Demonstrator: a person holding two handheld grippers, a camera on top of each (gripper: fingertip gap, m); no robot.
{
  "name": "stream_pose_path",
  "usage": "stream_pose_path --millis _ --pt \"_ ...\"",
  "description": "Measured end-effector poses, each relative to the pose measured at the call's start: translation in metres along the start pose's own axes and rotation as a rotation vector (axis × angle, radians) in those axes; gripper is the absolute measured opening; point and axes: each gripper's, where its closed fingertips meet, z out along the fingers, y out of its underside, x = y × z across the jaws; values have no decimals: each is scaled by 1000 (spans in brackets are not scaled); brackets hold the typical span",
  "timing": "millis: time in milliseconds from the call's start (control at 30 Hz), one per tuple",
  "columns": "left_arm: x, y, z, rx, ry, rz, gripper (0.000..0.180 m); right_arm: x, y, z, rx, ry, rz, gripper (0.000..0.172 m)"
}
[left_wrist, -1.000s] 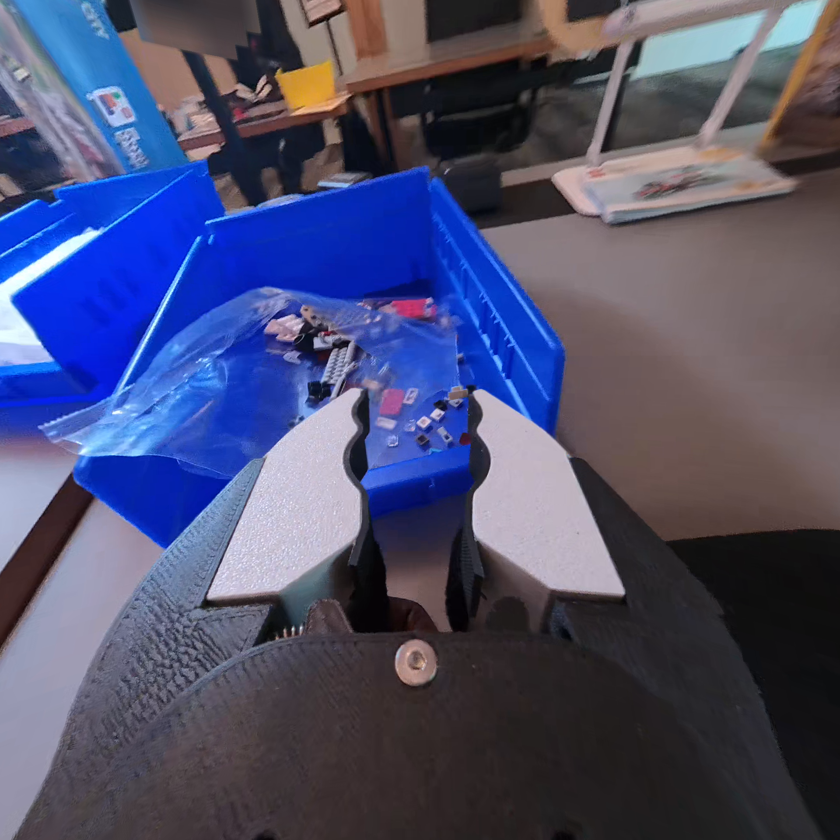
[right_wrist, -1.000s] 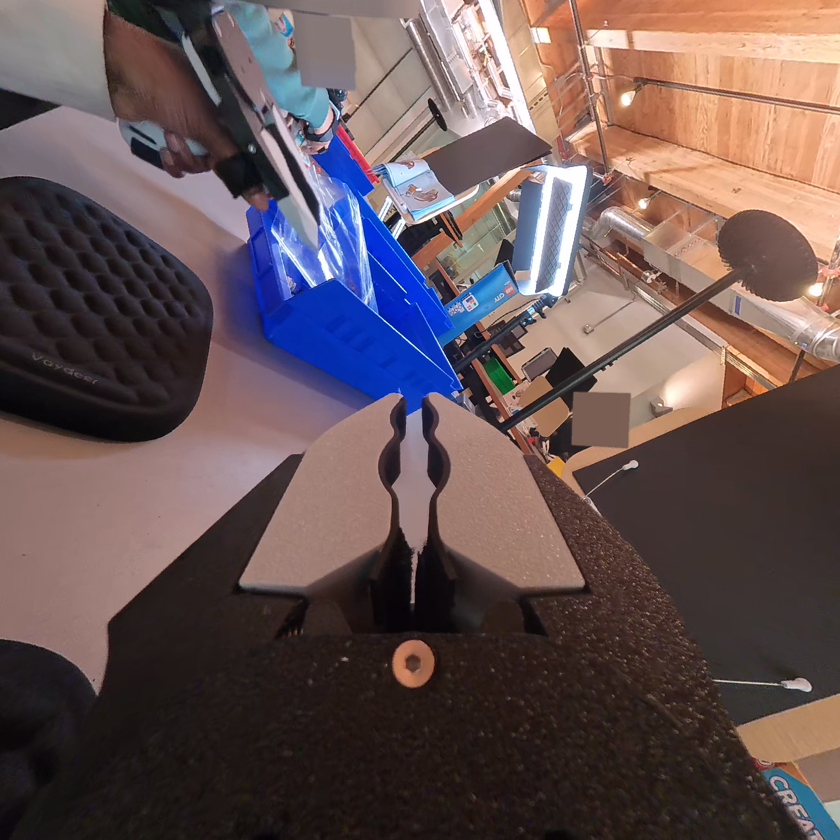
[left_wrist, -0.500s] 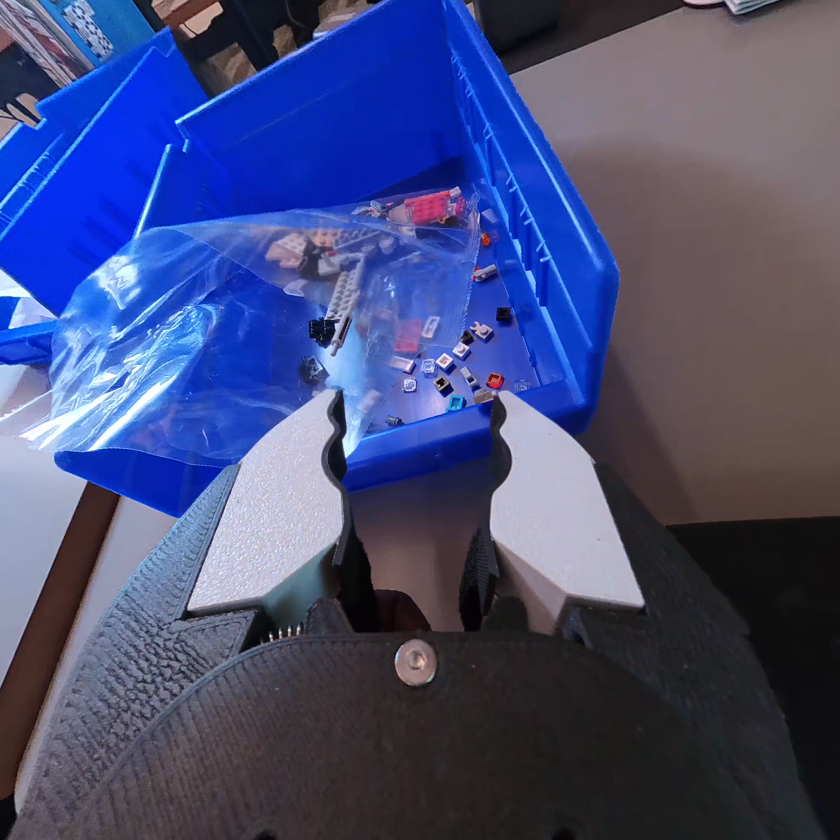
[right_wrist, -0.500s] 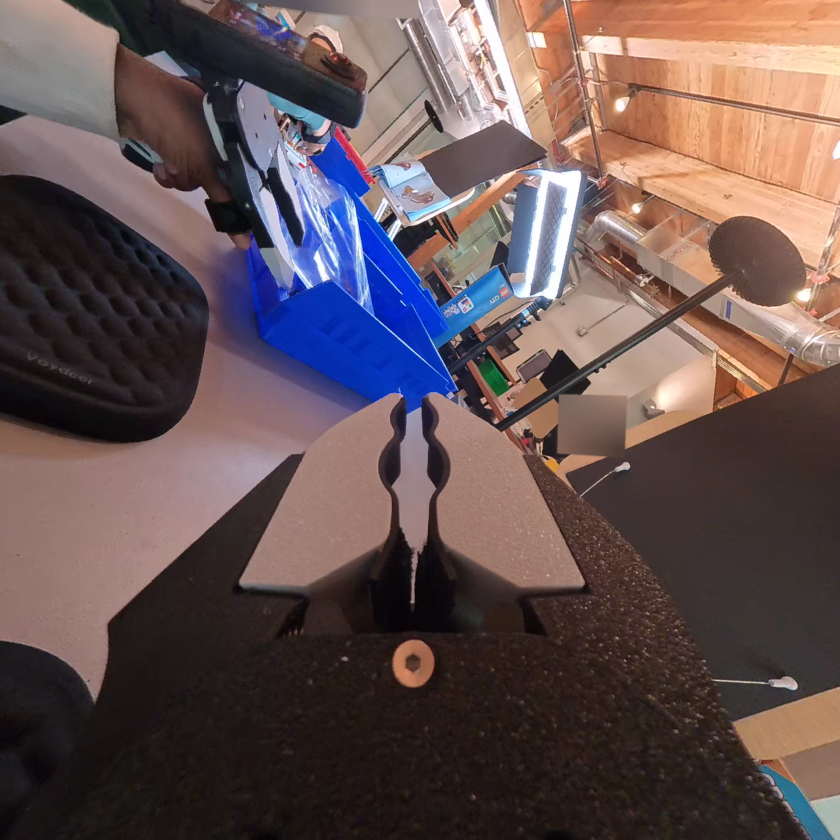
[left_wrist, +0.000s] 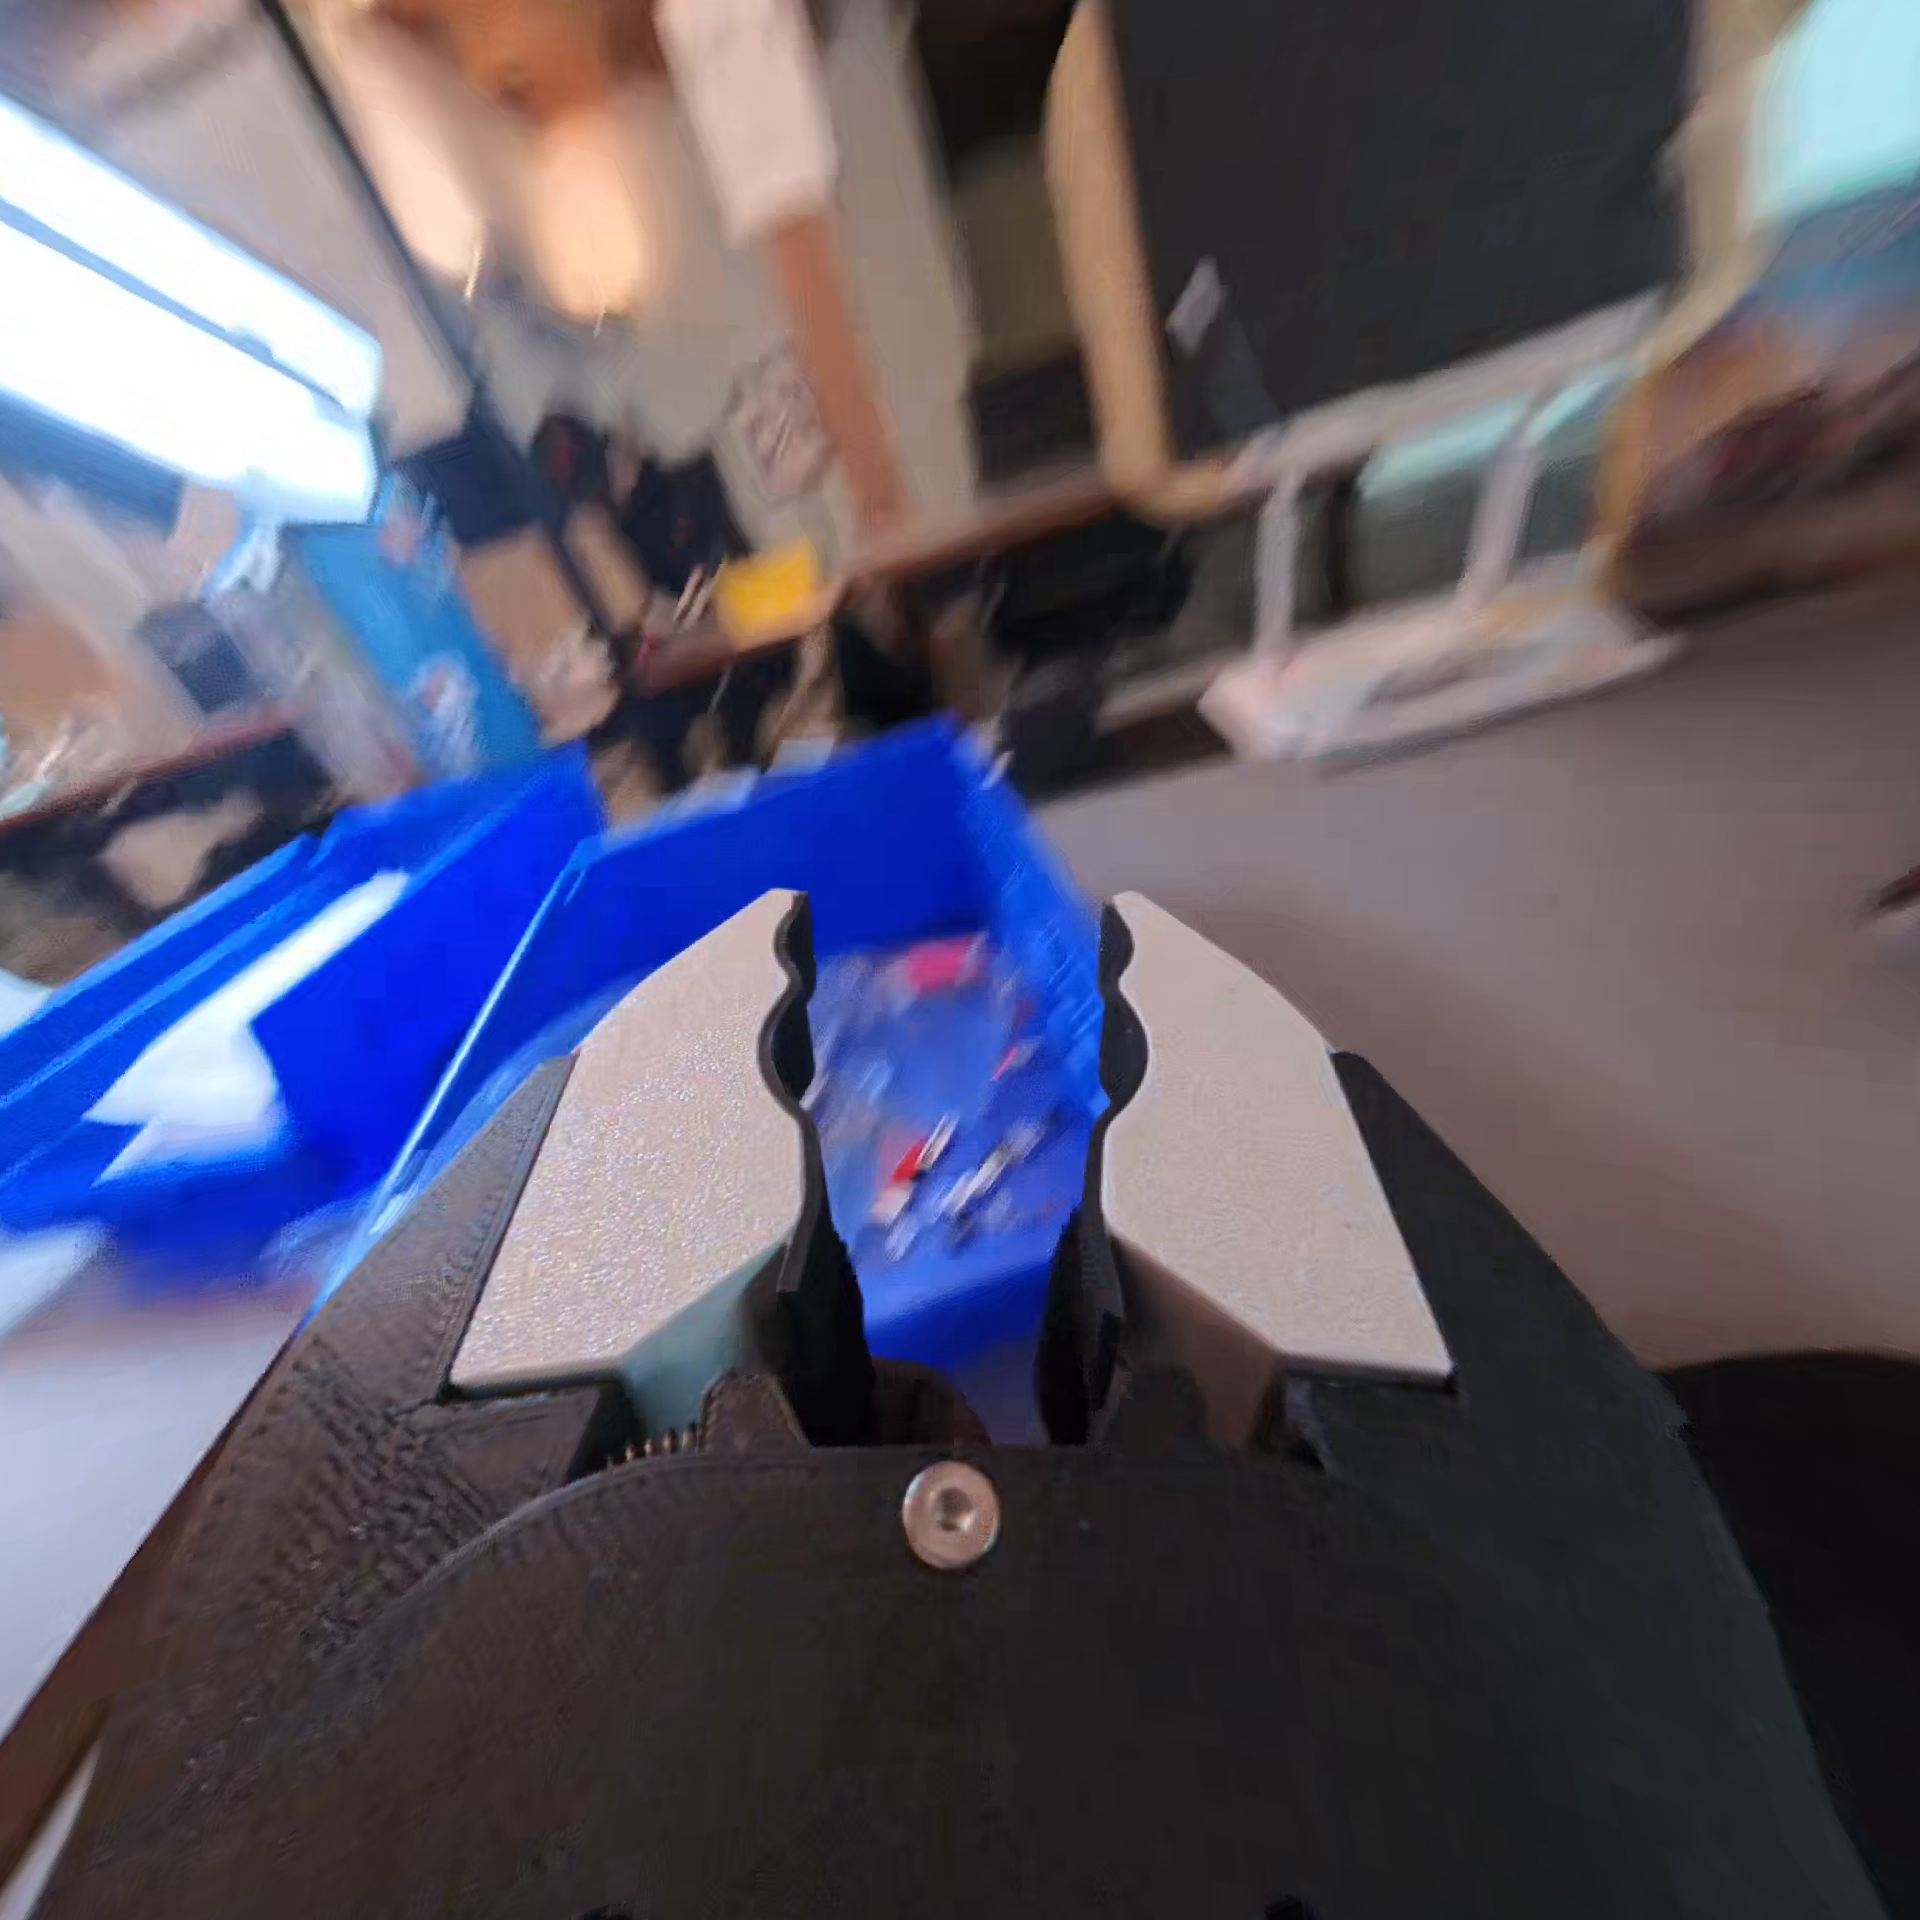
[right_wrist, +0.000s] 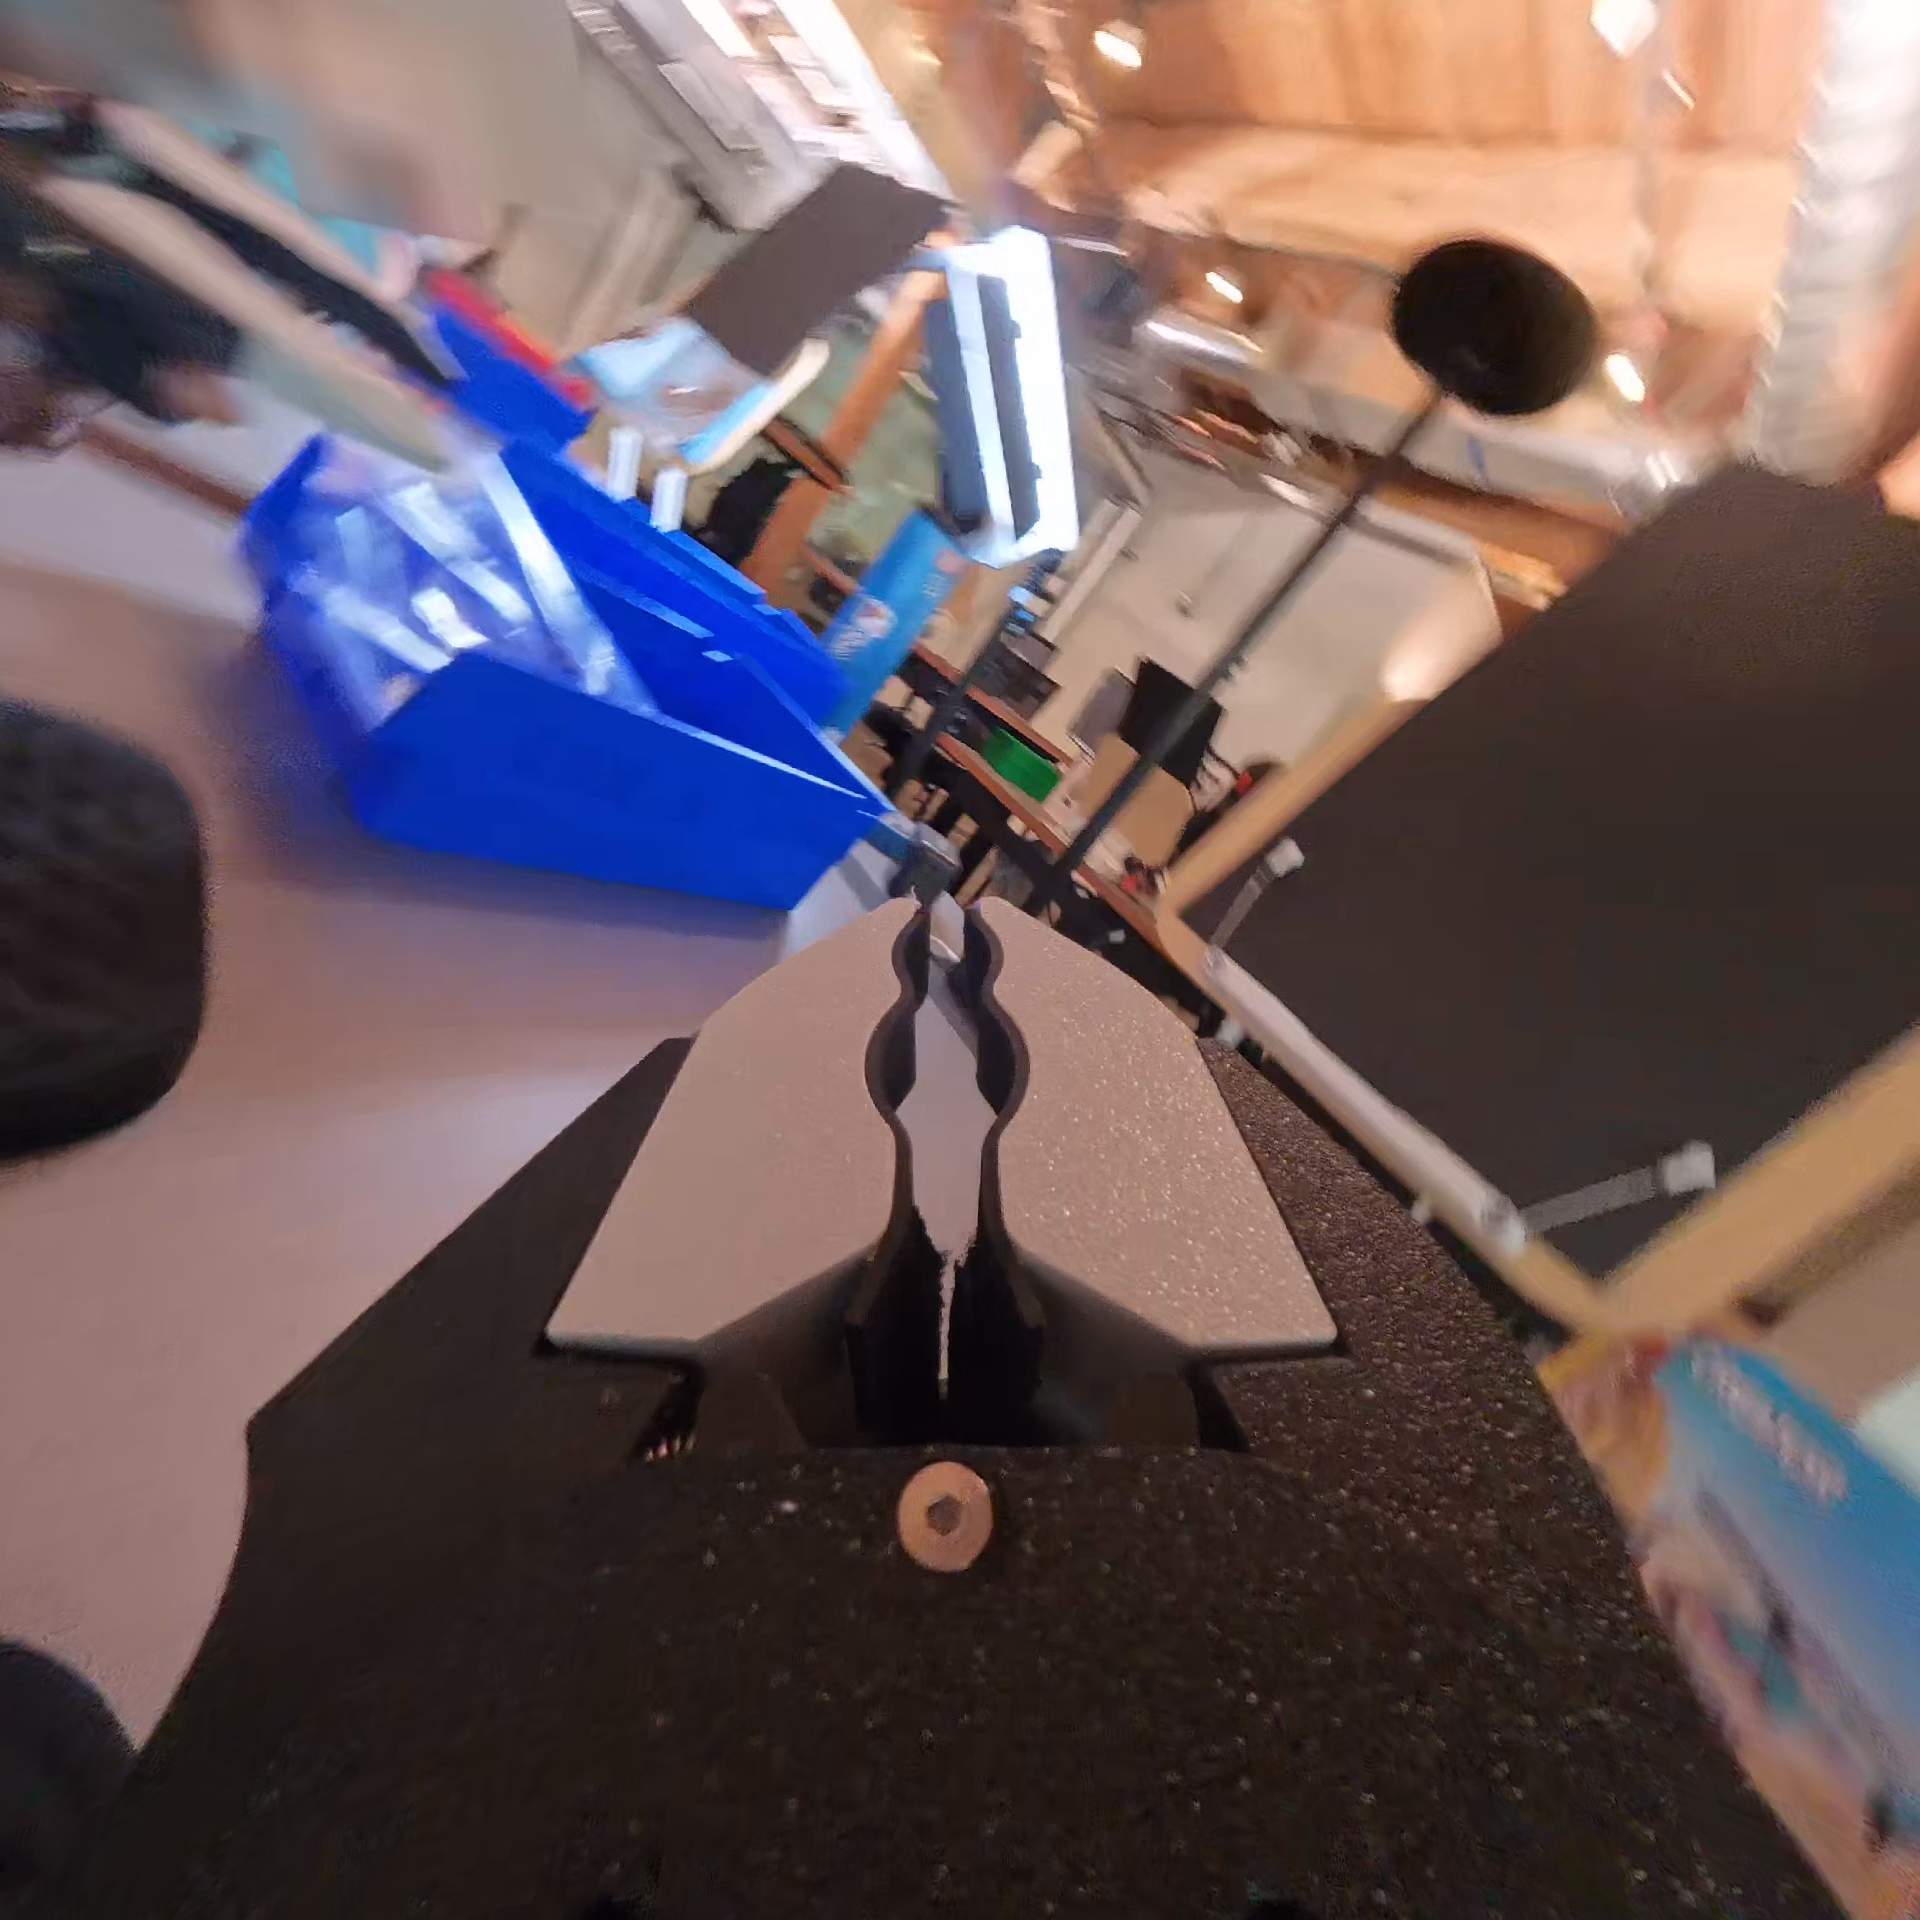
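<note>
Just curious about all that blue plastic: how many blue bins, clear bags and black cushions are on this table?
Blue plastic bins: 2
Clear plastic bag, lying in the nearer bin: 1
Black padded cushion: 1
Total: 4

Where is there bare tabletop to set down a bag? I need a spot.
Bare tabletop lies right of the blue bin, and between that bin and the black pad. Left is crowded: a second blue bin adjoins.

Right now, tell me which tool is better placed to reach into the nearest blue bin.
Left. The left tool is open and aimed into the blue bin. The right tool is nearly closed, empty, beside the bin, pointing past it.
</note>
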Motion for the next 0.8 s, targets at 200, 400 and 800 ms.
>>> stream_pose_path --millis 200,400,800 --pt "120 -127 -45 492 731 -400 42 64 80 -27 -244 217 557 43" --pt "237 -87 15 106 1076 -211 45 8 123 -26 -533 -119 597 64" --pt "348 23 109 -362 1145 -95 64 -6 137 -20 -575 -146 635 33"
